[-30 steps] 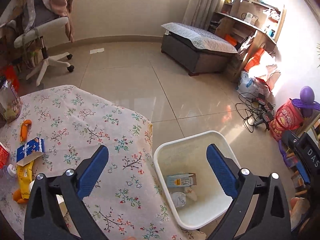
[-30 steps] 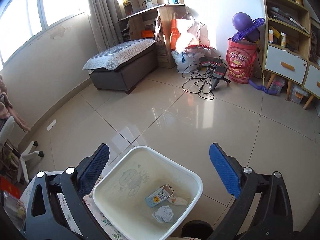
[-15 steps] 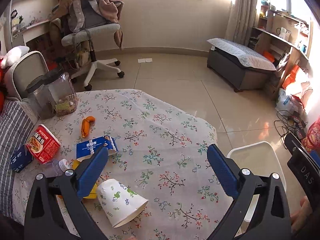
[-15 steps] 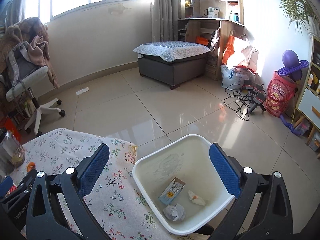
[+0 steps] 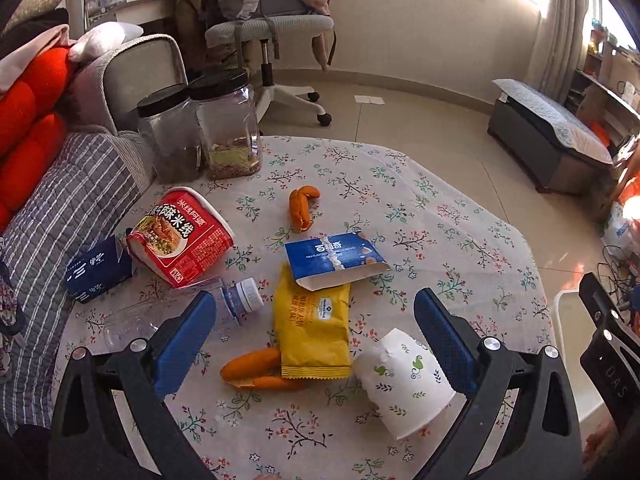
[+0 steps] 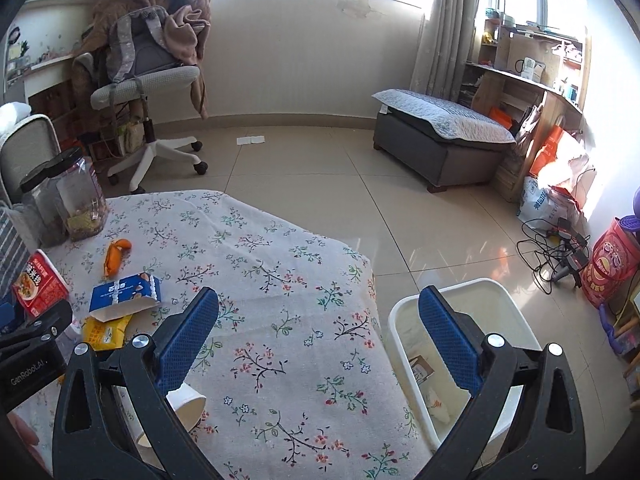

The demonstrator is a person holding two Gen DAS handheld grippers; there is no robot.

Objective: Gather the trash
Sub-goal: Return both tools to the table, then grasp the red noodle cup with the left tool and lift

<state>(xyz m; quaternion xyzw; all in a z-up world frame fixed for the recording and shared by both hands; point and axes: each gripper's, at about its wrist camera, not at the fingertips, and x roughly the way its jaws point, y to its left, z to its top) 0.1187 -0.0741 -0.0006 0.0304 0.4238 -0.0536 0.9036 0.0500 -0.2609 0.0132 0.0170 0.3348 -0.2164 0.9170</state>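
Observation:
Trash lies on the floral table (image 5: pixel 440 216): a tipped white paper cup (image 5: pixel 404 384), a yellow snack bag (image 5: pixel 312 328), a blue carton (image 5: pixel 334 258), a red noodle bowl (image 5: pixel 180 236), a clear plastic bottle (image 5: pixel 168 316), orange peels (image 5: pixel 302 204) and a dark blue box (image 5: pixel 98 270). My left gripper (image 5: pixel 316 340) is open and empty above the yellow bag and cup. My right gripper (image 6: pixel 318 336) is open and empty over the table edge, beside the white bin (image 6: pixel 508 308), which holds a carton and paper. The cup (image 6: pixel 188 404) also shows there.
Two clear jars with black lids (image 5: pixel 228 128) stand at the table's far left. A striped cushion (image 5: pixel 52 232) borders the left side. An office chair (image 6: pixel 148 84), a grey ottoman (image 6: pixel 440 140) and floor cables (image 6: pixel 560 244) lie beyond.
Both grippers have swung left from the bin toward the table. The left view now faces the trash pile; the right view now shows the table and bin together. Both stayed open.

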